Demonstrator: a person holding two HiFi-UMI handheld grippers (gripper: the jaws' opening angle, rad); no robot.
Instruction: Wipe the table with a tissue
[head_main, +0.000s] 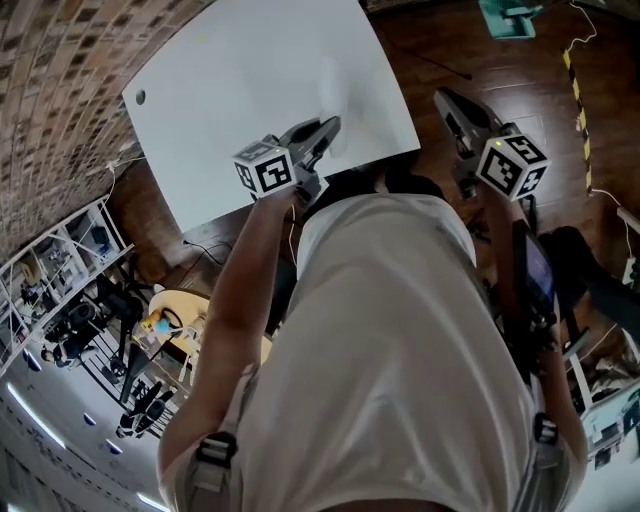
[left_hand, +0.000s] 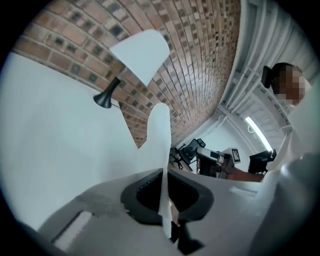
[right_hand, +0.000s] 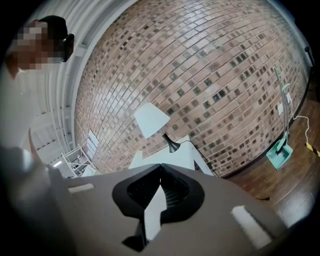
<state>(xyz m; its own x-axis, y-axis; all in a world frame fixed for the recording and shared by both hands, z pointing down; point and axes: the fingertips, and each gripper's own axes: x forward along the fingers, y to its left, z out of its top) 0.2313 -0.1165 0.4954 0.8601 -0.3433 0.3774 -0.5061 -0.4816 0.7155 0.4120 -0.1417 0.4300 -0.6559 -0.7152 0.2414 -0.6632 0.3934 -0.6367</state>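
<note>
The white table (head_main: 250, 80) fills the upper middle of the head view. My left gripper (head_main: 330, 125) hangs over its near edge, shut on a white tissue (left_hand: 160, 135). In the left gripper view the tissue stands up from between the closed pads (left_hand: 150, 187), with the table (left_hand: 50, 145) behind it. My right gripper (head_main: 445, 98) is off the table's right side, above the wooden floor. Its jaws (right_hand: 160, 167) meet at the tips. A pale sliver shows in the slit behind them; I cannot tell what it is.
A lamp with a white shade (right_hand: 151, 120) stands at the table's far end against a brick wall (right_hand: 210, 75). A teal dustpan and broom (right_hand: 279, 152) lean by the wall. A yellow cable (head_main: 575, 90) lies on the floor. Shelving (head_main: 60, 260) and a round stool (head_main: 175, 320) stand at left.
</note>
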